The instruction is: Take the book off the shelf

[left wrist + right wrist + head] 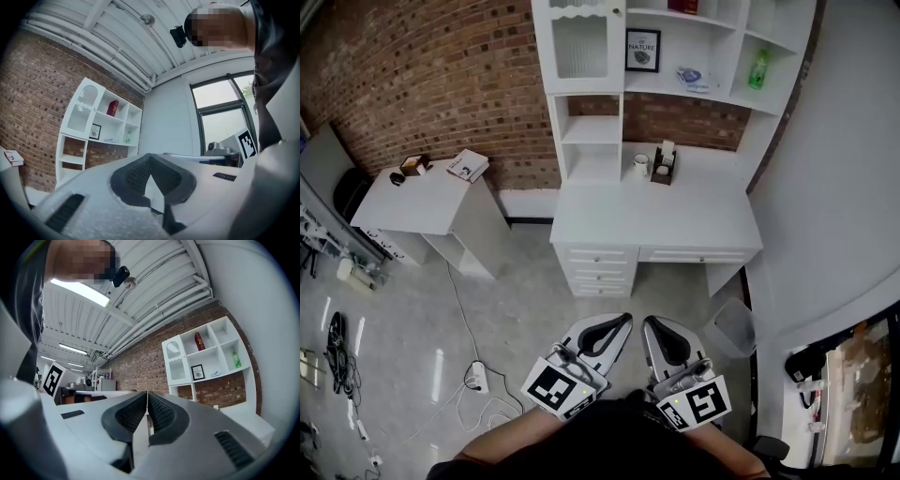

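Observation:
A red book (682,6) stands upright in the top shelf of the white desk hutch (591,131), far ahead of me. It also shows as a red book (113,108) in the left gripper view and as a red book (199,341) in the right gripper view. My left gripper (622,322) and right gripper (651,324) are side by side low in the head view, over the floor in front of the desk (656,220). Both point toward the desk. In its own view the left gripper (150,157) has its pads together, holding nothing. The right gripper (147,393) is also shut and empty.
The hutch also holds a framed picture (642,50) and a green bottle (757,70). A mug (641,165) and a caddy (664,166) stand on the desktop. A side table (431,202) is at left, a waste bin (731,325) at right, and a power strip (475,377) with cables lies on the floor.

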### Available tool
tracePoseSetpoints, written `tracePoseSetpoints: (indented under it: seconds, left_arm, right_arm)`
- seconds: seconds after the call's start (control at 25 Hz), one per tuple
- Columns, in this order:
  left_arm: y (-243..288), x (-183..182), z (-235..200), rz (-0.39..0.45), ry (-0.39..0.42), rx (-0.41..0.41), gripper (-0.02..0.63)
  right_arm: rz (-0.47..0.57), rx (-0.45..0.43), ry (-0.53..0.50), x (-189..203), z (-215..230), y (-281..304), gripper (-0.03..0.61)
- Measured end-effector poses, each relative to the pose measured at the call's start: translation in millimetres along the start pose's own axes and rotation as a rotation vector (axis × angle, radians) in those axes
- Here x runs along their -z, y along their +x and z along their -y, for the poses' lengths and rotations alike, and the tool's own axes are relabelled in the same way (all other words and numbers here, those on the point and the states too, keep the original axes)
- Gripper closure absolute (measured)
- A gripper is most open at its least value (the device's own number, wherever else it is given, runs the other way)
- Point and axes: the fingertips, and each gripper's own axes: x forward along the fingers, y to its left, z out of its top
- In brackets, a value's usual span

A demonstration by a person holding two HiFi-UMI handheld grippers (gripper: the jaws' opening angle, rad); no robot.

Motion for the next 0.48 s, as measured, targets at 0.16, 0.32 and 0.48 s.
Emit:
tracePoseSetpoints:
  seconds: [0.16, 0.32, 0.48]
  left_arm:
    - [43, -4, 8, 0.028, 0.009, -0.016, 0.609]
    - [73, 4, 12, 0.010, 0.003, -0.007, 0.609]
    - [93, 5, 0, 0.016, 0.001, -0.020, 0.609]
  right_arm:
    - [-0.002, 0.002, -0.007, -8, 47, -11, 0.558]
    - [0.015, 0.008, -0.017, -15, 78, -13, 0.558]
    - [0.014, 0.010, -0.020, -15, 97, -7, 0.558]
